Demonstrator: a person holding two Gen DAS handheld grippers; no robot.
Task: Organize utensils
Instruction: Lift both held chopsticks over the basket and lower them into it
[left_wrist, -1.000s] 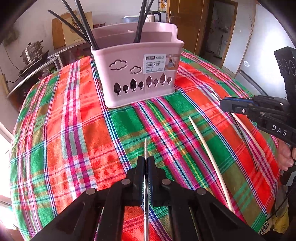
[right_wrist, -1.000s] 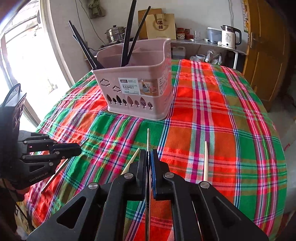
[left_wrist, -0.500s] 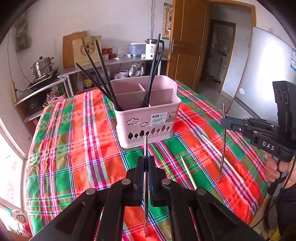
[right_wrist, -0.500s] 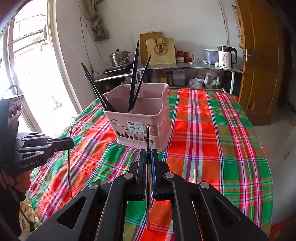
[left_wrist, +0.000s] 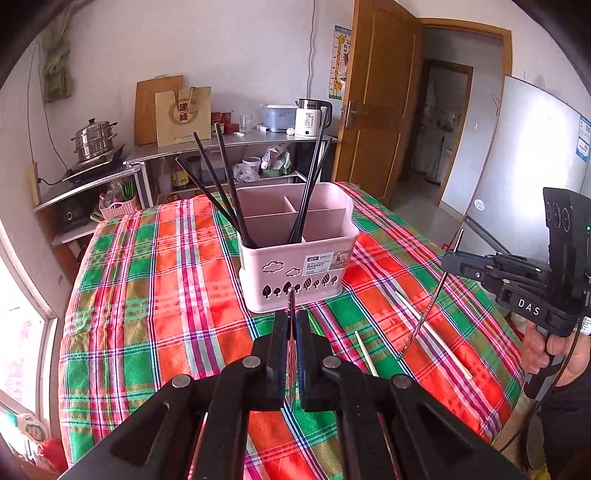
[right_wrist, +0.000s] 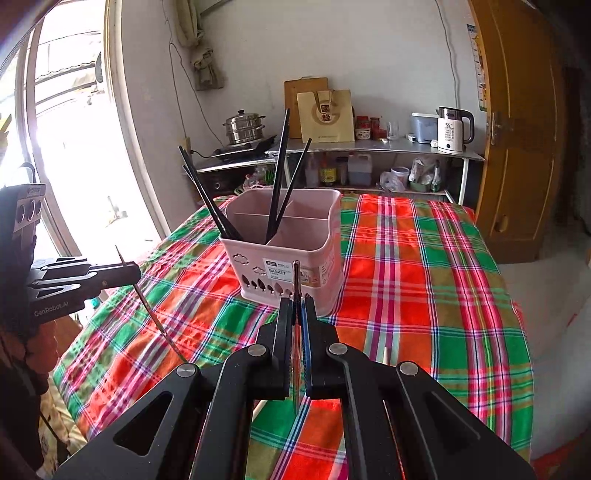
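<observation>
A pink divided basket (left_wrist: 295, 273) (right_wrist: 291, 254) stands mid-table with several black chopsticks (left_wrist: 221, 192) (right_wrist: 280, 173) leaning in it. My left gripper (left_wrist: 291, 321) is shut on a thin metal chopstick (left_wrist: 291, 302), held above the cloth just short of the basket. The right wrist view shows that gripper (right_wrist: 135, 273) at the left with its chopstick (right_wrist: 155, 314) slanting down. My right gripper (right_wrist: 297, 306) is shut on a second metal chopstick (right_wrist: 296, 280), also lifted in front of the basket; in the left wrist view it (left_wrist: 448, 264) is at the right.
Two white chopsticks (left_wrist: 432, 332) (left_wrist: 365, 352) lie on the plaid tablecloth (left_wrist: 155, 295) near the right gripper. Behind the table a metal shelf (right_wrist: 369, 149) carries a kettle, jars and a steamer pot. A wooden door (left_wrist: 373, 122) stands at the right, a window at the left.
Both grippers have risen from the cloth, each lifting its metal chopstick clear of the table. The basket now looks smaller and farther off in both views.
</observation>
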